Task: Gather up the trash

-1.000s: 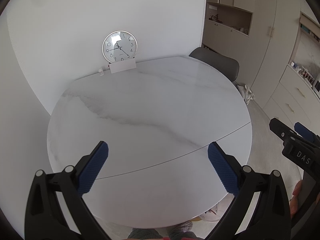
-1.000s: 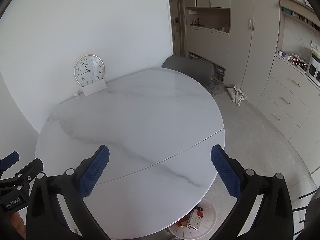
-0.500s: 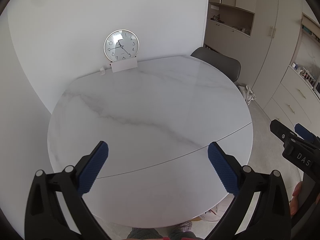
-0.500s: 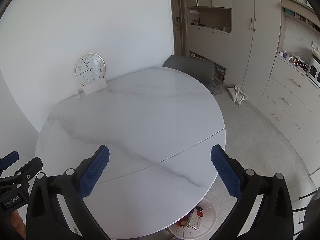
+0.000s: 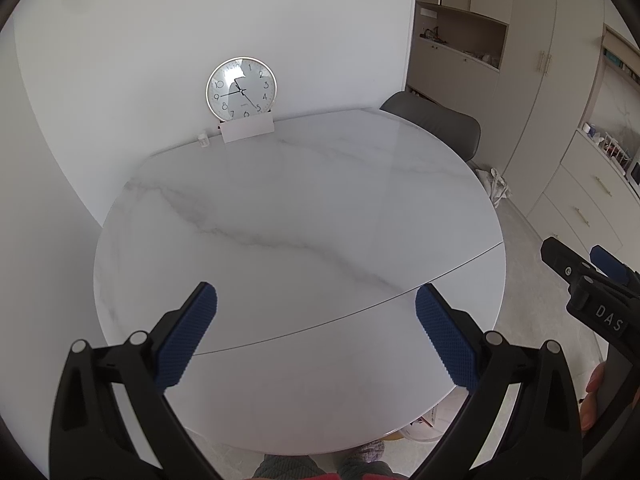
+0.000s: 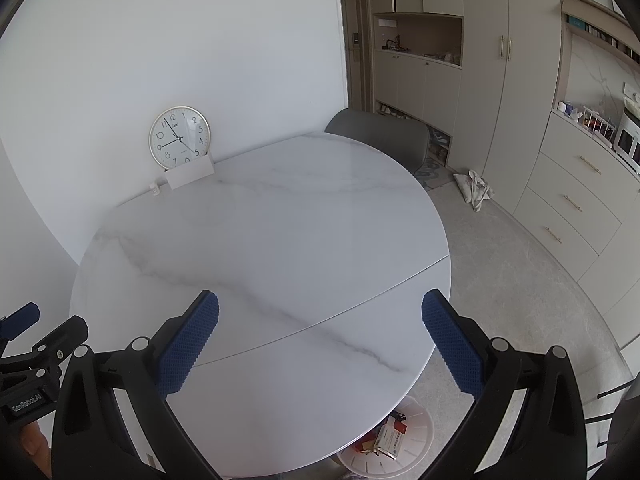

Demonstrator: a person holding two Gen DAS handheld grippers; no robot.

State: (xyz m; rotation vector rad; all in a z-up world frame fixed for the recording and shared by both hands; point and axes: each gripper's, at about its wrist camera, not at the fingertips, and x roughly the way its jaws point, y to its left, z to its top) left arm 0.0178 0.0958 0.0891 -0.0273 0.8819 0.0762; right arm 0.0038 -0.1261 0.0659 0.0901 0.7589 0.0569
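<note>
While both grippers hung over table (image 6: 280,240), left gripper (image 5: 316,336) and right gripper (image 6: 320,340) were spread, empty. Trash (image 6: 390,438) lay in bin (image 6: 420,420) below right fingers. Collection looked done; next: withdraw.

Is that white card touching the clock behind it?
Touching, it seems. In the right wrist view the white card overlaps the clock rim's bottom with no gap, apparently leaning against it.

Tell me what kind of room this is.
Probably a home dining area beside a kitchen: a round marble-look table with a grey chair tucked in, beige built-in cabinets, and a counter holding a white appliance at the right edge.
</note>
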